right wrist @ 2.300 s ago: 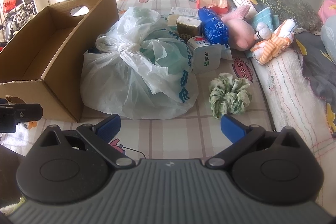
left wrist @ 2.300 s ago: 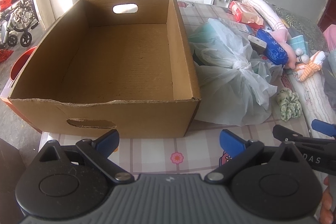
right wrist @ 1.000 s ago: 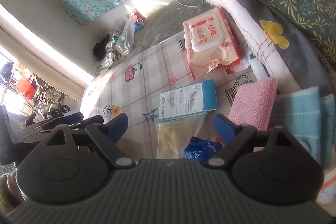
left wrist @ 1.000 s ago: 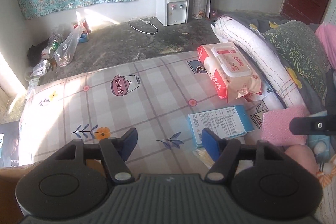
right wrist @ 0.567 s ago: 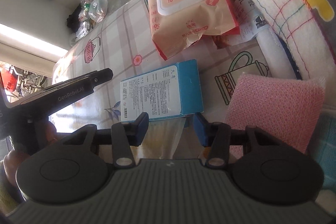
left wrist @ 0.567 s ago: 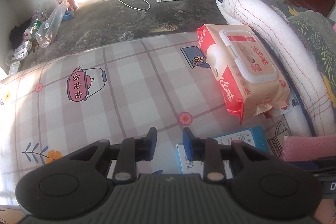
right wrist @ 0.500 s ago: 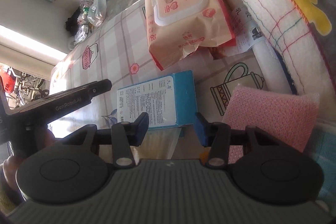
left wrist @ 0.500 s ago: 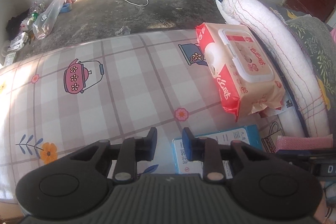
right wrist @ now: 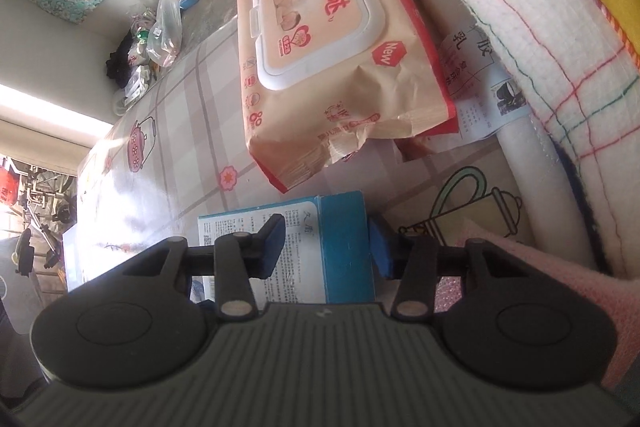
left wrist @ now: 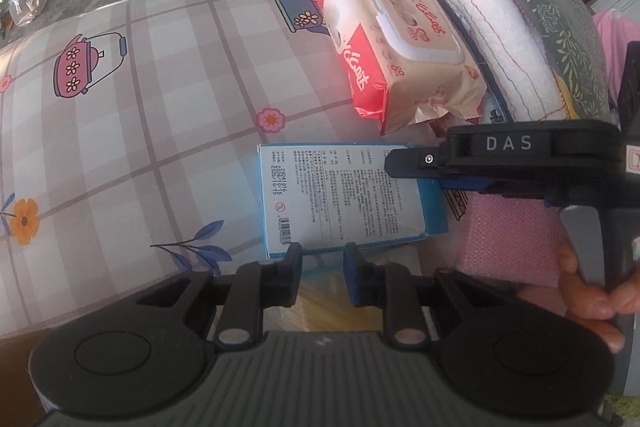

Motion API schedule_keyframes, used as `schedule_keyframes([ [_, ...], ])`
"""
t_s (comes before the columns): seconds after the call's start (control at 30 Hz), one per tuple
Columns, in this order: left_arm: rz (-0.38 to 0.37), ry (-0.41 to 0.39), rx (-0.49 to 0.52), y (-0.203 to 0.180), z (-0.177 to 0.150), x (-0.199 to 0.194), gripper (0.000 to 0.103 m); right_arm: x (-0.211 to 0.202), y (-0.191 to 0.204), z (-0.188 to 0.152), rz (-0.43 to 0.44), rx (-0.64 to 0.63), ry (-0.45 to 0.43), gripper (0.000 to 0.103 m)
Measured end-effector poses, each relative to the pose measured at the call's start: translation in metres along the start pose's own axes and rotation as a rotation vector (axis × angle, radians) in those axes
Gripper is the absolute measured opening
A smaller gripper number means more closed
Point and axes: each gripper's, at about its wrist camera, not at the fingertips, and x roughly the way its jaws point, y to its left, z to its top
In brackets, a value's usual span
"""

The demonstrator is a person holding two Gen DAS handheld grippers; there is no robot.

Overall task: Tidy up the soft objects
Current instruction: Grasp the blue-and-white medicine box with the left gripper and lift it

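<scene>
Blue-and-white flat cardboard box (right wrist: 304, 247) printed with small text lies flat on the checked, teapot-patterned sheet (left wrist: 152, 99), just in front of the peach-and-red soft pack of wet wipes with a white flip lid (right wrist: 320, 39), and everything here is best placed from that box. Its long axis runs left to right in the left wrist view, so its short blue end (left wrist: 434, 205) faces the right gripper (right wrist: 326, 247), which comes at it from that side. The right gripper's jaws are partly open and straddle the box near that end, one blue pad (right wrist: 272, 245) over the printed face and the other (right wrist: 380, 247) just off the blue edge; I cannot tell whether either pad touches yet, and nothing is clamped. The left gripper (left wrist: 322, 279) sits at the box's near long edge, its jaws narrowed to a small gap with nothing between them. A pink textured sponge-like pad (left wrist: 508, 243) lies just beyond the box's blue end, under the right gripper (a softer candidate than the box itself). I judge the right gripper the nearer and better placed: closing across the short width at the blue end looks like the move.
</scene>
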Motion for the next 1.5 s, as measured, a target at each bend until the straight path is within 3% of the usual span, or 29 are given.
schedule_keyframes([
  [0.2,0.063,-0.083,-0.052,0.015,0.016,-0.001,0.024,0.002,-0.006,-0.010,0.113,0.076,0.047,0.046],
  [0.33,0.069,-0.103,-0.139,0.031,0.025,-0.002,0.025,-0.002,-0.002,-0.017,0.168,0.073,0.083,0.046],
  [0.43,0.030,-0.103,-0.207,0.042,0.023,-0.011,0.031,-0.019,0.006,-0.014,0.155,0.003,0.019,0.046],
  [0.57,-0.018,-0.084,-0.191,0.040,0.013,-0.019,0.037,-0.034,0.012,-0.001,0.137,-0.059,-0.062,0.046],
  [0.83,-0.052,-0.006,-0.216,0.033,0.010,0.006,0.037,-0.005,0.011,0.014,0.117,-0.079,-0.064,0.046],
  [1.2,-0.095,-0.015,-0.331,0.047,0.017,0.017,0.046,0.022,0.015,0.013,0.215,-0.086,0.076,0.043],
  [1.5,-0.095,-0.091,-0.350,0.053,0.016,-0.011,0.044,0.002,0.013,0.011,0.331,-0.033,0.090,0.037],
])
